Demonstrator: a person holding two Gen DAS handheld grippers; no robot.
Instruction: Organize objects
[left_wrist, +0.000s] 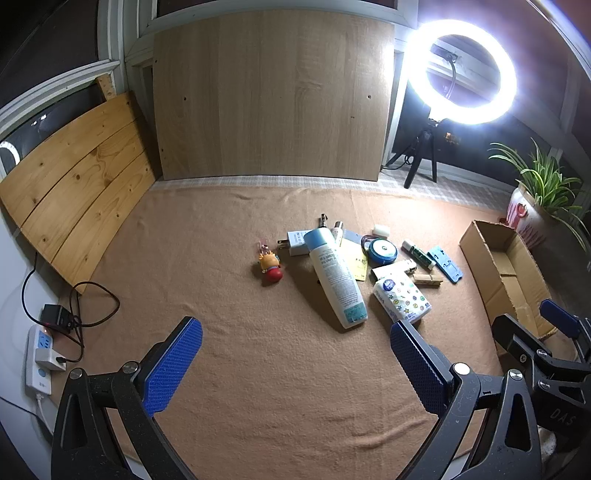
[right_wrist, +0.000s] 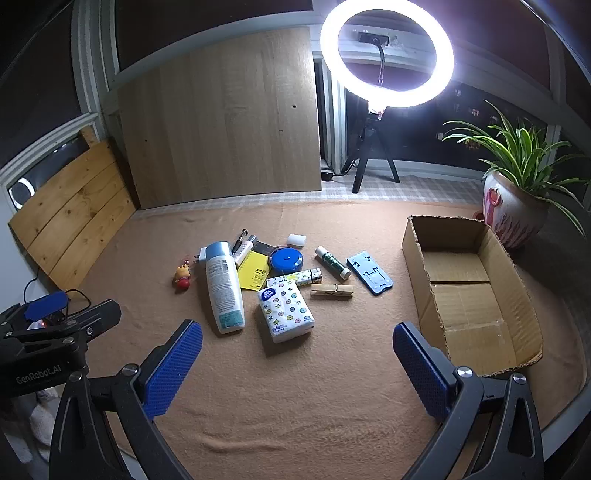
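A pile of small objects lies mid-table on the tan cloth: a white lotion bottle (right_wrist: 223, 288) with a blue cap, a tissue pack (right_wrist: 285, 310), a wooden clothespin (right_wrist: 331, 291), a blue phone stand (right_wrist: 369, 272), a glue stick (right_wrist: 332, 262), a blue tape measure (right_wrist: 286, 259), a yellow card (right_wrist: 253, 271) and a small red toy figure (right_wrist: 183, 277). An open cardboard box (right_wrist: 465, 288) stands empty to the right. My right gripper (right_wrist: 297, 354) is open and empty, short of the pile. My left gripper (left_wrist: 295, 354) is open and empty, with the bottle (left_wrist: 338, 277) ahead.
A ring light on a tripod (right_wrist: 386, 55) and a potted plant (right_wrist: 517, 199) stand at the back right. Wooden boards (right_wrist: 221, 122) lean at the back and left. A power strip with cables (left_wrist: 42, 354) lies at the left edge.
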